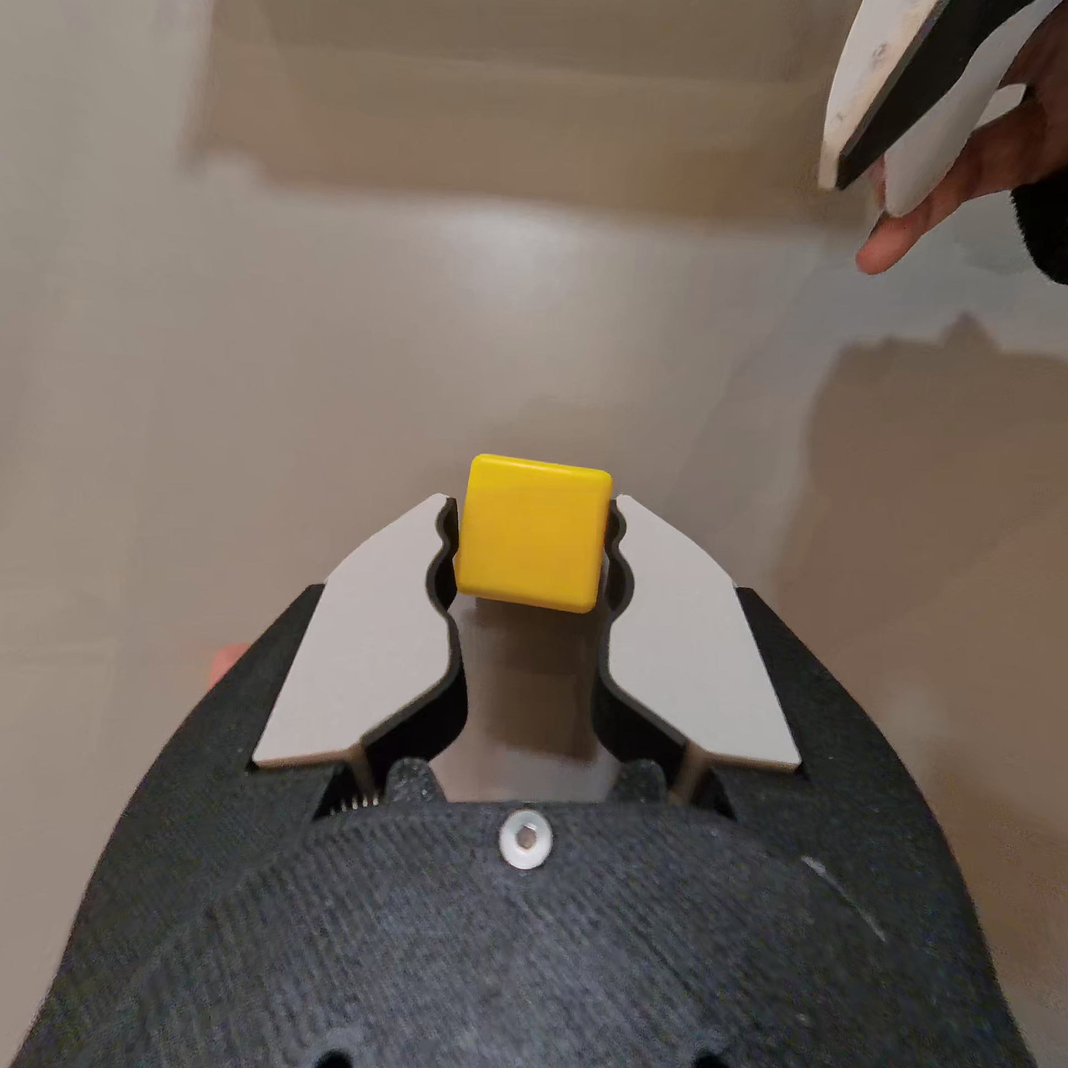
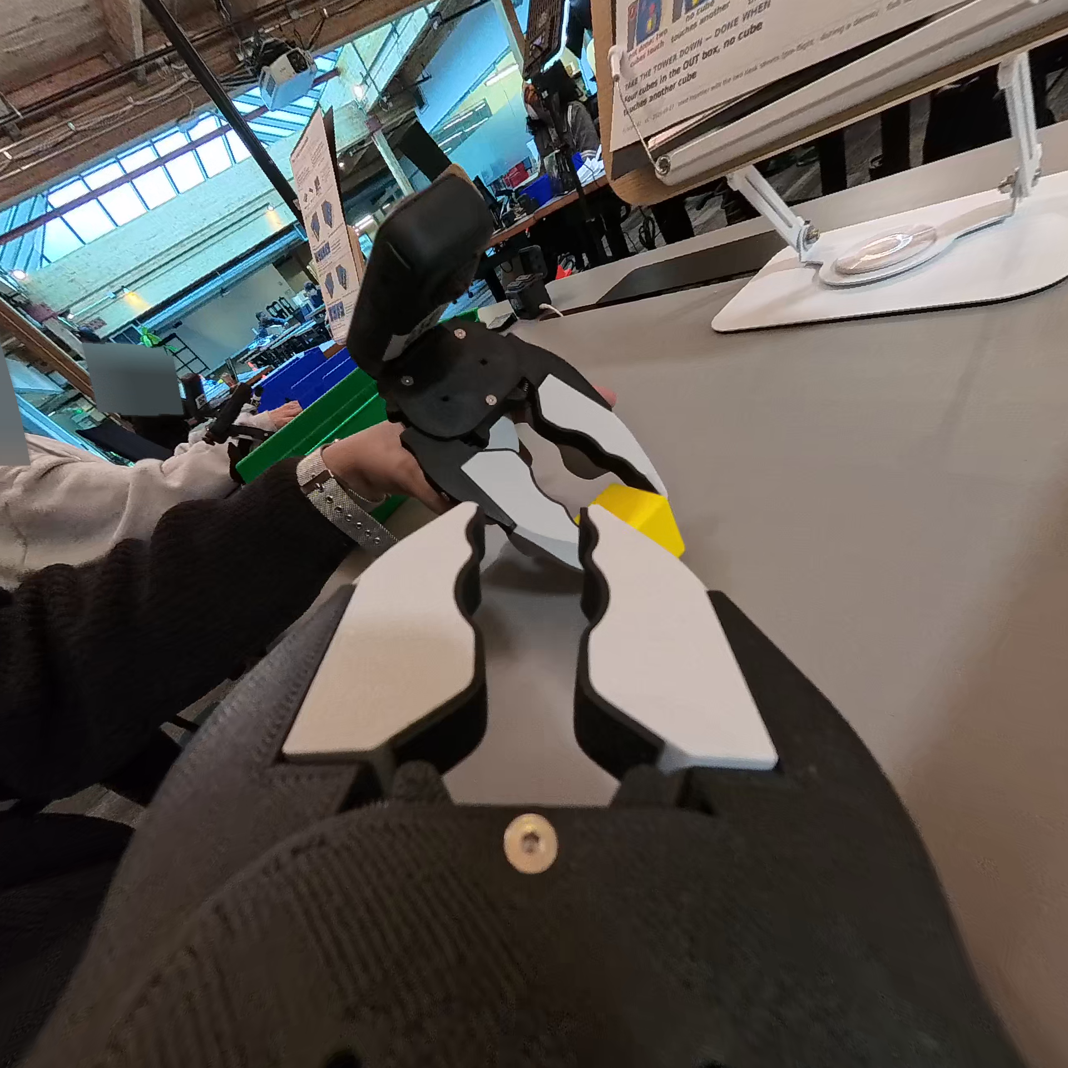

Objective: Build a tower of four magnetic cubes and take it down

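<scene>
My left gripper point(image 1: 529, 508) is shut on a yellow cube point(image 1: 531, 537), with its jaws pressed on the cube's left and right faces. The cube sits low over the grey table point(image 1: 231, 347); I cannot tell whether it touches. In the right wrist view, the left gripper point(image 2: 612, 520) is tilted down with the cube point(image 2: 641, 514) at its tips, and a hand point(image 2: 370, 462) holds it. My right gripper point(image 2: 529, 537) is open and empty, just short of the left gripper's fingers. It also shows at the top right of the left wrist view point(image 1: 849, 179).
A white stand point(image 2: 901, 277) carrying a printed board stands on the table point(image 2: 867, 520) at the back right. A green bin point(image 2: 323, 427) and blue bins point(image 2: 312, 375) lie beyond the table's left edge. A standing card point(image 2: 323, 231) and people at other tables are behind. My hands' fingertips stand some 11 cm from each other.
</scene>
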{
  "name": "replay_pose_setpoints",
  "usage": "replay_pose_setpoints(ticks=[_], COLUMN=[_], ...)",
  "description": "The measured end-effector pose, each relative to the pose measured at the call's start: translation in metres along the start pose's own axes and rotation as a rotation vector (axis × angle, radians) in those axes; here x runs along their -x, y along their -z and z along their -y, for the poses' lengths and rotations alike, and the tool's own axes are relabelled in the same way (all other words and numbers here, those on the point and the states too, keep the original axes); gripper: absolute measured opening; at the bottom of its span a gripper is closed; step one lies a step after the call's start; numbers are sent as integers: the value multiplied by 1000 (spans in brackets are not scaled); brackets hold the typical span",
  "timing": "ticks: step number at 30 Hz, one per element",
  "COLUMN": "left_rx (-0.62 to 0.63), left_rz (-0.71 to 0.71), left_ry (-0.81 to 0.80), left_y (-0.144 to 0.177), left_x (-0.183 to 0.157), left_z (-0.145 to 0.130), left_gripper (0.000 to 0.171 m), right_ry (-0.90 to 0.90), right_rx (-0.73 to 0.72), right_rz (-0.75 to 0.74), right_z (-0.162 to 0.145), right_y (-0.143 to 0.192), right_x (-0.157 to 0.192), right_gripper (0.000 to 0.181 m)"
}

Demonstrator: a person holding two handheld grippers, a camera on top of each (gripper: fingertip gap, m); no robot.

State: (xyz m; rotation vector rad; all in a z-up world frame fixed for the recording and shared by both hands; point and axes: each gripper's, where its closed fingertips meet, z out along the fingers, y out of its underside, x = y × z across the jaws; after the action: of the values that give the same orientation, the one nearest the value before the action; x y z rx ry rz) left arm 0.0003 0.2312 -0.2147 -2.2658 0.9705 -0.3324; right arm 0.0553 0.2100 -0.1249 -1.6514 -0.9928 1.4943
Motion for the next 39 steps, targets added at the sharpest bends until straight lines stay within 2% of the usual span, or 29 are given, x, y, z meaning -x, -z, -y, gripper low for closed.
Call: replay_pose_setpoints(ticks=[6,7,9,12,17,19,21,23,25,26,28,30,31,34,35,36,37,39], left_rx=[-6,-2,6,-2,-93,-160,-238,-315,-373,-379,-351,-291,-252,-113,-70,-41,-18,26], left_rz=[24,45,66,68,115,107,147,251,411,522,783,1027,1103,1158,1147,1144,1153,1197], left_ry=[-6,-10,-3,57,113,157,216,274,335,372,483,649,743,1021,1096,1154,1195,1241], left_y=[-1,-1,-2,-1,14,31,62,107,162,192,253,308,326,341,337,332,328,325], left_x=[-1,0,-1,-3,0,-4,-1,8,21,31,52,66,68,57,51,45,41,37], left_z=[1,0,-1,-1,5,16,31,43,41,30,-11,-77,-113,-221,-250,-274,-293,-319], left_gripper=[50,54,74,95,96,96,95,93,91,89,89,89,89,88,80,65,59,60], right_ry=[7,10,13,8,6,10,15,20,27,32,43,52,57,81,93,106,120,147], right_rx=[0,1,3,2,-14,-18,-19,-16,-7,-2,6,11,13,13,10,8,8,16], right_rz=[-3,-5,-7,-9,-7,1,14,31,52,63,87,110,120,144,150,154,157,162], right_z=[0,0,0,1,5,7,8,10,10,10,10,10,10,9,10,10,9,7], right_y=[1,1,1,1,1,-2,-7,-14,-23,-28,-38,-48,-53,-65,-68,-71,-74,-78], right_x=[0,0,0,-2,-3,-1,1,4,8,10,16,22,25,35,38,41,44,49], right_gripper=[31,31,31,31,32,31,31,31,31,31,31,31,30,29,29,29,29,29])
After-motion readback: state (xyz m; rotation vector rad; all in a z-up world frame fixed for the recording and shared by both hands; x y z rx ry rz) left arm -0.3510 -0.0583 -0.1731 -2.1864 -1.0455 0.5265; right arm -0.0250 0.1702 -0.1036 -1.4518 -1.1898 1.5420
